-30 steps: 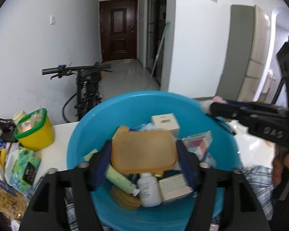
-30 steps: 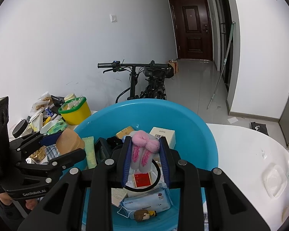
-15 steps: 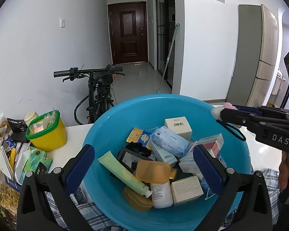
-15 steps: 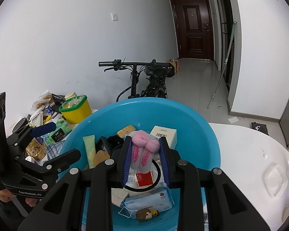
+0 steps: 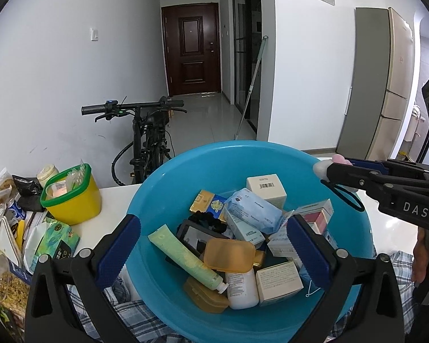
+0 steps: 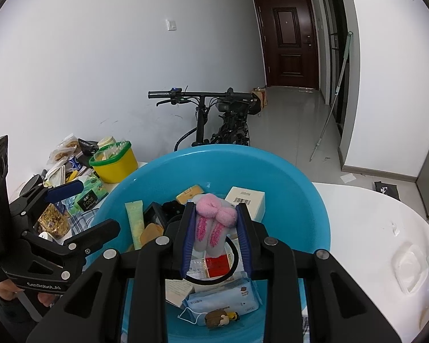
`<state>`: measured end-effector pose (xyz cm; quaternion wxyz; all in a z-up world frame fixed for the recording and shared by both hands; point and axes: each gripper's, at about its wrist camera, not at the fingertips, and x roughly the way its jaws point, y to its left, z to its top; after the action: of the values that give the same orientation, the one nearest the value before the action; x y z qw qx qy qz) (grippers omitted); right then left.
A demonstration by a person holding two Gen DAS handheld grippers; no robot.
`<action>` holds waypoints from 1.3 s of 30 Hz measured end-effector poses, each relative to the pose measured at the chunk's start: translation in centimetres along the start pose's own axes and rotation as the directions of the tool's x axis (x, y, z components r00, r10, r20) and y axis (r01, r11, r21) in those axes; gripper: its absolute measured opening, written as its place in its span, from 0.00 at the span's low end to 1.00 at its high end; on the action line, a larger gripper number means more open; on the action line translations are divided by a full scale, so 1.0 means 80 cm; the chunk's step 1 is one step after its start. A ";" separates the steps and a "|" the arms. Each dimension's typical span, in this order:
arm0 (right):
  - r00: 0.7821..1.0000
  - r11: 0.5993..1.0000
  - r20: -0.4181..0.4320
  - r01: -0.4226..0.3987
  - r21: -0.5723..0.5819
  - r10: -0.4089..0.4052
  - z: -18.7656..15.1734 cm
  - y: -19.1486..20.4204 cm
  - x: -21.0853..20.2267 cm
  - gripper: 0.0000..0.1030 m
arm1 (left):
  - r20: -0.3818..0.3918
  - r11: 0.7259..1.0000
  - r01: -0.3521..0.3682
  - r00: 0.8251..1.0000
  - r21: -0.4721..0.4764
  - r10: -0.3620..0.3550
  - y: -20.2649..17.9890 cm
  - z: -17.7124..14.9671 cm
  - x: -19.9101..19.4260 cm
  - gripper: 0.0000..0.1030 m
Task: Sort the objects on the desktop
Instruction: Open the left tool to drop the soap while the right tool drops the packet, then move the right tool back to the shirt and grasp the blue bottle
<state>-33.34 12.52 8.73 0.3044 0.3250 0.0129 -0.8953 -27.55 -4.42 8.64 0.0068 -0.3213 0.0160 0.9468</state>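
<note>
A blue basin on the white table holds several boxes, a green tube, a white bottle and an orange soap box. My left gripper is open and empty above the basin's near side; it also shows in the right wrist view. My right gripper is shut on a pink plush hair tie with a black elastic loop, held above the basin. It shows in the left wrist view over the basin's right rim.
A yellow tub with a green rim stands left of the basin beside snack packets. Plaid cloth lies under the basin. A clear lid lies on the table at right. A bicycle stands behind.
My left gripper opened and let go of the orange soap box, which now lies in the basin. The right gripper keeps holding the pink hair tie, nearly still.
</note>
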 end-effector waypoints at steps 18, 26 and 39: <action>0.998 0.998 0.018 0.064 0.015 -0.064 0.003 0.001 -0.003 1.00 | 0.009 1.000 -0.004 1.000 -0.014 0.004 0.011 0.003 -0.007 1.00; 0.997 0.997 0.014 0.077 0.008 -0.077 0.003 0.004 -0.004 1.00 | 0.006 1.000 0.004 1.000 -0.007 -0.004 0.008 0.005 -0.009 1.00; 0.997 0.997 0.026 0.078 -0.017 -0.078 -0.013 0.026 -0.055 1.00 | 0.050 1.000 0.001 0.999 0.029 -0.002 -0.013 -0.010 -0.073 1.00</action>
<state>-28.93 13.45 10.83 0.2722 0.3102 0.0296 -0.9104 -22.41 -3.46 11.54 0.0126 -0.2973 0.0291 0.9543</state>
